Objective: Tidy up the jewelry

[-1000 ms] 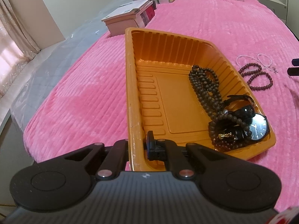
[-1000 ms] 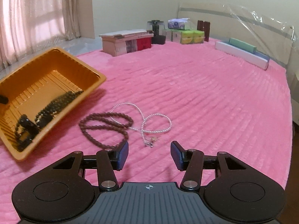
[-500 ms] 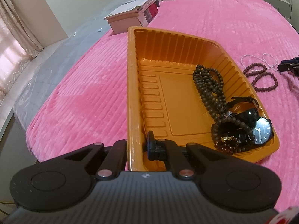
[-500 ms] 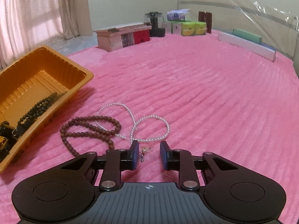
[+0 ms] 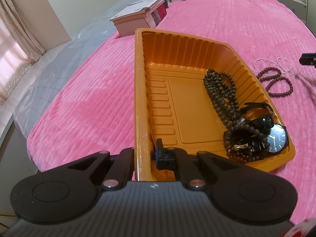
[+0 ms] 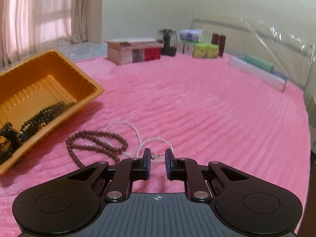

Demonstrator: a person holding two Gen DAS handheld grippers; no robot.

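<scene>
Here the left gripper point(image 5: 146, 154) sits at the bottom centre of its view, fingers pressed onto the near left wall of the orange tray point(image 5: 139, 83), one finger outside and one inside. The tray fills the middle of the frame and looks tilted, its right side lower. Along that right side lie a dark bead necklace point(image 5: 221, 92), a black watch point(image 5: 276, 136) and a bunch of bead bracelets point(image 5: 243, 142), piled toward the lower right corner. On the pink blanket point(image 5: 83, 102), right of the tray at the frame's right edge, are a reddish-brown bead strand point(image 5: 276, 83) and a white pearl necklace point(image 5: 272, 63). In the right wrist view the right gripper point(image 6: 158, 156) is low centre, fingers partly spread with a narrow gap, and the pearl necklace's clasp point(image 6: 156, 155) sits between the tips; can't tell whether the pads touch it. The pearl loops run up from there, overlapping the brown strand to the left. Boxes point(image 6: 134, 51) stand in the upper middle, curtain point(image 6: 37, 13) upper left.
</scene>
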